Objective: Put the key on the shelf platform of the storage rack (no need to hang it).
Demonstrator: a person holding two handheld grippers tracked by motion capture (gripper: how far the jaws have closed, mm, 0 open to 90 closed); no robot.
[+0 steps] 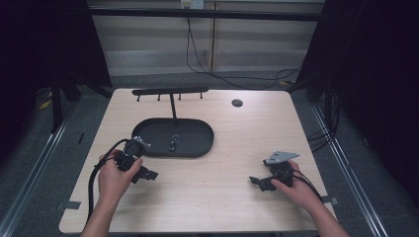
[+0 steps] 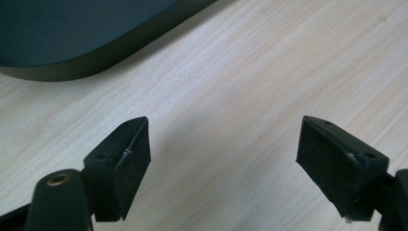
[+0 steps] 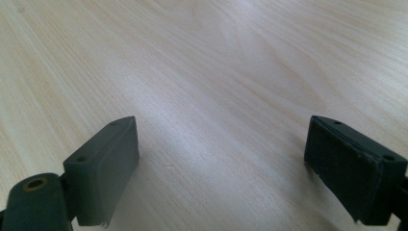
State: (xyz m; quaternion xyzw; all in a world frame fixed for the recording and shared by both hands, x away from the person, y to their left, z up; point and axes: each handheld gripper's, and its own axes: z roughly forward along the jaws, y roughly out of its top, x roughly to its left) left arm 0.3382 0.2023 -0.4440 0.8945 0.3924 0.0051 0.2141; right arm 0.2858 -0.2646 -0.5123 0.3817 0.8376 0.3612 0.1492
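Left gripper, lower left of the high view: jaws wide apart, nothing between them (bare desk below), beside the black tray. Right gripper, lower right: likewise wide, empty.

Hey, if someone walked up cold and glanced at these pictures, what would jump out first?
Probably the black oval tray mid-table, with a small metal clasp lying in it and a pegged rack rising behind. Then the two hand-held grippers: the left gripper beside the tray's near edge, the right gripper over bare wood, both open.
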